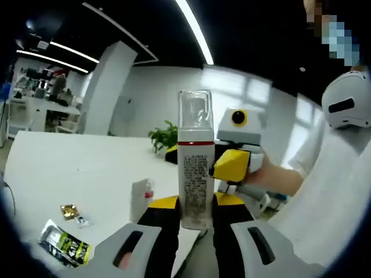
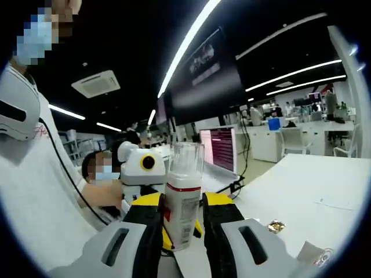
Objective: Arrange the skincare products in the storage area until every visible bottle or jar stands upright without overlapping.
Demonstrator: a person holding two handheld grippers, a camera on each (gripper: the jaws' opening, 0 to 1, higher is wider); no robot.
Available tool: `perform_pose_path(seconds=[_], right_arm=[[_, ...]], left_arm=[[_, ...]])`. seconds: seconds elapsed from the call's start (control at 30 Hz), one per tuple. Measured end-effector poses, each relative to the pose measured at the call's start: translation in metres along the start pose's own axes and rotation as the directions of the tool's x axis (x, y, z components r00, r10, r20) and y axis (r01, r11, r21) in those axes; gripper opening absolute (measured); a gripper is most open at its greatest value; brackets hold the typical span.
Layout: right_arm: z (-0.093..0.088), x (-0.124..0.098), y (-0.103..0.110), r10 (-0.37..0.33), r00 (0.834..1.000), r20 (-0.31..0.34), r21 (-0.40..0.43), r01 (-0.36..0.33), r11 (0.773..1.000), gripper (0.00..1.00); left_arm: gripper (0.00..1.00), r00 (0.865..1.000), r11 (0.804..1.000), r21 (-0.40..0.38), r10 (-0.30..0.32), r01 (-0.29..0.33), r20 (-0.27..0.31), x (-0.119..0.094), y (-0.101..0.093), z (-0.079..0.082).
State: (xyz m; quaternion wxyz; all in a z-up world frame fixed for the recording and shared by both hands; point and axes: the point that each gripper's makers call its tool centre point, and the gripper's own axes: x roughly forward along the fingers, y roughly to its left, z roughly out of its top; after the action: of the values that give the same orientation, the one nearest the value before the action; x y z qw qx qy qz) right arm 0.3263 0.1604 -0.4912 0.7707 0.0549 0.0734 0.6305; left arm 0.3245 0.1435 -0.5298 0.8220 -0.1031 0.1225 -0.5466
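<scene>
The left gripper point(image 1: 196, 223) pinches a pump bottle point(image 1: 195, 162) between its yellow-padded jaws, low on the body, and the bottle stands upright in the left gripper view: white label with small print, a red band, a clear cap on top. The right gripper point(image 1: 235, 165) comes in from the right of that view, its yellow pad touching the bottle's side at label height. In the right gripper view the right gripper point(image 2: 181, 226) is clamped on the same bottle point(image 2: 184, 197), with the left gripper point(image 2: 142, 168) just behind it. The bottle is held up off the white counter point(image 1: 75, 168). Down on the counter, a small clear bottle with a red top point(image 1: 142, 198) sits just left of the left gripper's jaws; nearer the left edge lie a gold packet point(image 1: 69, 211) and a green and black sachet point(image 1: 65, 244). Farther back a potted plant point(image 1: 165, 138) stands at the counter's far end.
</scene>
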Motion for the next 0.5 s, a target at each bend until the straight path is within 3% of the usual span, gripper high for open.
perform_pose_path(seconds=[0.1, 0.23, 0.37, 0.43, 0.5], right_arm=[[0.013, -0.008, 0.000, 0.012, 0.999, 0.046, 0.025, -0.013, 1.000, 0.27], [0.020, -0.013, -0.001, 0.015, 0.999, 0.040, 0.008, -0.016, 1.000, 0.29], [0.036, -0.015, 0.007, 0.077, 0.993, 0.088, 0.051, -0.082, 0.995, 0.37], [0.040, -0.014, 0.008, 0.091, 0.992, 0.087, 0.042, -0.095, 0.995, 0.33], [0.034, -0.012, 0.011, 0.112, 0.993, 0.040, -0.004, -0.112, 0.994, 0.28]], left_arm=[[0.26, 1.000, 0.999, 0.025, -0.029, 0.029, 0.001, 0.000, -0.004, 0.008], [0.26, 0.998, 0.997, 0.027, -0.069, 0.069, 0.005, 0.004, -0.011, 0.015], [0.26, 0.994, 0.993, 0.035, -0.110, 0.110, -0.015, 0.007, -0.017, 0.014], [0.26, 0.992, 0.990, 0.072, -0.115, 0.118, -0.045, 0.009, -0.020, 0.007], [0.26, 0.990, 0.987, 0.090, -0.126, 0.131, -0.062, 0.012, -0.024, 0.001]])
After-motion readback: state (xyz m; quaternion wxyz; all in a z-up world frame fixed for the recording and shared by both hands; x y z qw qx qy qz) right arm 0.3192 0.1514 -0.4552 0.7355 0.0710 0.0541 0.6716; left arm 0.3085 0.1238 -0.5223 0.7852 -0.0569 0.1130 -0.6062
